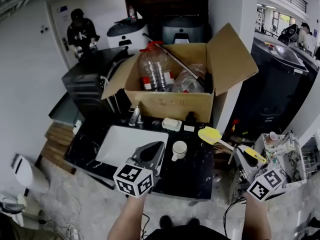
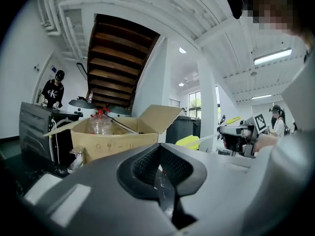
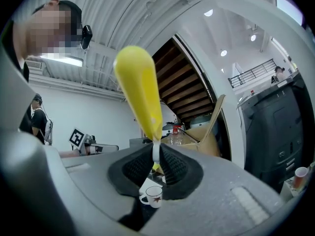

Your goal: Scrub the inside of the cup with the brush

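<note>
White ceramic cup (image 1: 179, 149) stands upright on the dark marble table (image 1: 195, 176), at nine o'clock from the right claw (image 1: 239, 153). That claw pinches the yellow-headed brush (image 1: 212, 135), which points to ten o'clock. The left claw (image 1: 160, 146), nearer the cup, is pressed together and empty. I can't make out the bristles.

A white cup (image 1: 179, 149) with a side handle and a small red mark is stood upright, mouth up, on the dark bench (image 1: 195, 176). A brush (image 1: 216, 137) with a yellow head and white neck is held clamped in the right gripper (image 3: 155, 157), clear of the cup, to its right.
</note>
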The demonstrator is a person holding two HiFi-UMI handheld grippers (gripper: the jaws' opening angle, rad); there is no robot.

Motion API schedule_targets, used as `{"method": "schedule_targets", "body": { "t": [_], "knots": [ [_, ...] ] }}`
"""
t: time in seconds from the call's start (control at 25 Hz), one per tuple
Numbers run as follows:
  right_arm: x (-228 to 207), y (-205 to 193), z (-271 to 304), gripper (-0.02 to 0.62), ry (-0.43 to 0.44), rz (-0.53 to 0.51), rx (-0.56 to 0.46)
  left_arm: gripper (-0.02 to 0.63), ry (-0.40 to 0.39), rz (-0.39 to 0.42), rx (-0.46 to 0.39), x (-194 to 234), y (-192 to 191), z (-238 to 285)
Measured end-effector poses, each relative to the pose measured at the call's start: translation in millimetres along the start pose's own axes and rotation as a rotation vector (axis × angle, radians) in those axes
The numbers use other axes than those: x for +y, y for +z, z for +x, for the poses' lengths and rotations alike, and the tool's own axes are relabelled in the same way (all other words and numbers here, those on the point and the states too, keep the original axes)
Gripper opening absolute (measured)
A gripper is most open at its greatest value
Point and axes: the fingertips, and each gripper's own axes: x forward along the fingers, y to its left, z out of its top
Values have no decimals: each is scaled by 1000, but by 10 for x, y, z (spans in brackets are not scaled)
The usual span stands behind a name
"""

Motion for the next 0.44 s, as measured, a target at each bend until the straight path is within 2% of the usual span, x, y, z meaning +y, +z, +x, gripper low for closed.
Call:
{"method": "schedule_targets", "body": {
  "t": [0.2, 0.44],
  "knots": [
    [72, 16, 34, 41, 15, -9, 2, 18, 66, 119, 59, -26, -49, 27],
    [199, 4, 113, 41, 42, -14, 6, 20, 17, 108, 50, -91, -76, 57]
  ]
}}
